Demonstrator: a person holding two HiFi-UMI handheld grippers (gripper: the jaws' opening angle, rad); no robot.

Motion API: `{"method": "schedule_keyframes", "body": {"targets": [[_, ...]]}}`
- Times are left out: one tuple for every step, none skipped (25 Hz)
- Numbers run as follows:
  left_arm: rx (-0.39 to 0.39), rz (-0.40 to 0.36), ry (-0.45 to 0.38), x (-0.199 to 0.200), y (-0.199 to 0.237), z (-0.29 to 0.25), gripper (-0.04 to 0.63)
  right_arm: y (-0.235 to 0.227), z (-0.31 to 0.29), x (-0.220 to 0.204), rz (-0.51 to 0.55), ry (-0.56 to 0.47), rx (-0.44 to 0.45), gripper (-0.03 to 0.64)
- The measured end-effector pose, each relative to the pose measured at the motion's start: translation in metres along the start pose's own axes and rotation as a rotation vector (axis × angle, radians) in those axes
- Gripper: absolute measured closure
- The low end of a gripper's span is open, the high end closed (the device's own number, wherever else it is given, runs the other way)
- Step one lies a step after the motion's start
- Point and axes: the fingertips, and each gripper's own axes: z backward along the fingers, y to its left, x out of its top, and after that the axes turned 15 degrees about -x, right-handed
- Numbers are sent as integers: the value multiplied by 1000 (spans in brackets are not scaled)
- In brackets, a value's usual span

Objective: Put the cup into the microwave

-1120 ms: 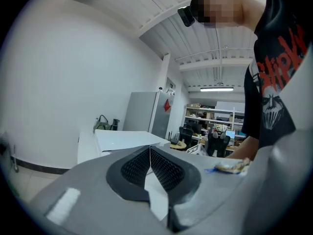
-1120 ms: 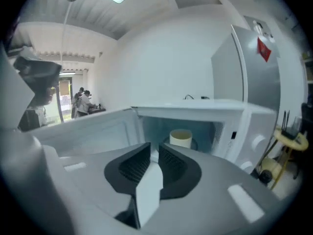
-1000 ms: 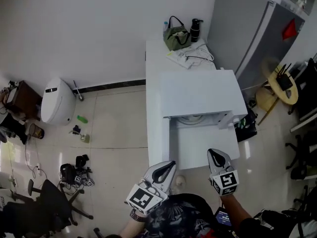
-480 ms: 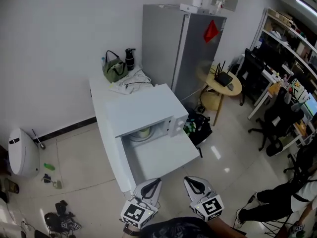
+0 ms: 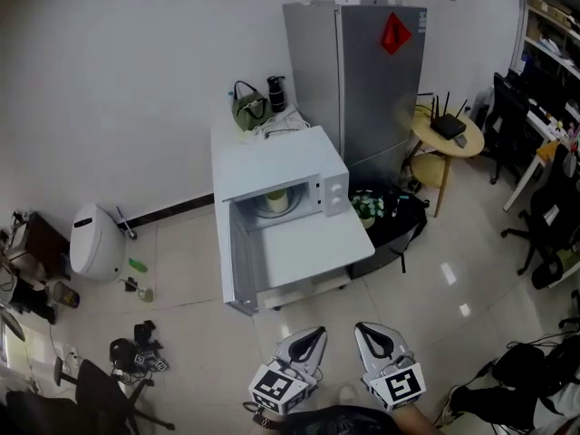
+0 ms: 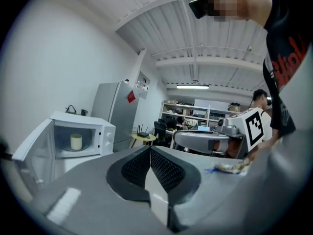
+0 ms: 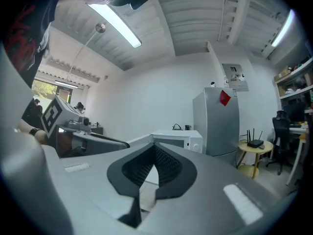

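The left tongs [image 5: 315, 333] are pressed shut, pads meeting, with nothing between them. The right tongs [image 5: 364, 328] are closed and empty too. Both sit low, well apart from the microwave [image 5: 281, 166], and the person holding them is cut off at the bottom edge. The cup [image 5: 276, 200] stands inside the microwave, whose door [image 6: 35, 143] hangs open. From above only part of the cup shows. In the right gripper view I cannot make the cup out. A bag [image 5: 247, 107] sits on the worktop [image 5: 308, 243] behind the microwave.

Microwave [image 5: 272, 161] and its cup [image 5: 275, 200] farther off than before
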Motion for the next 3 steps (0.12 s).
{"method": "schedule_keyframes", "body": {"targets": [[9, 15, -5, -5, -17, -9, 594, -11, 13, -6, -1, 8, 3, 620], [19, 31, -7, -11, -34, -15, 594, -19, 27, -13, -7, 19, 8, 620], [28, 46, -9, -17, -52, -20, 594, -26, 41, -20, -16, 31, 14, 620]]}}
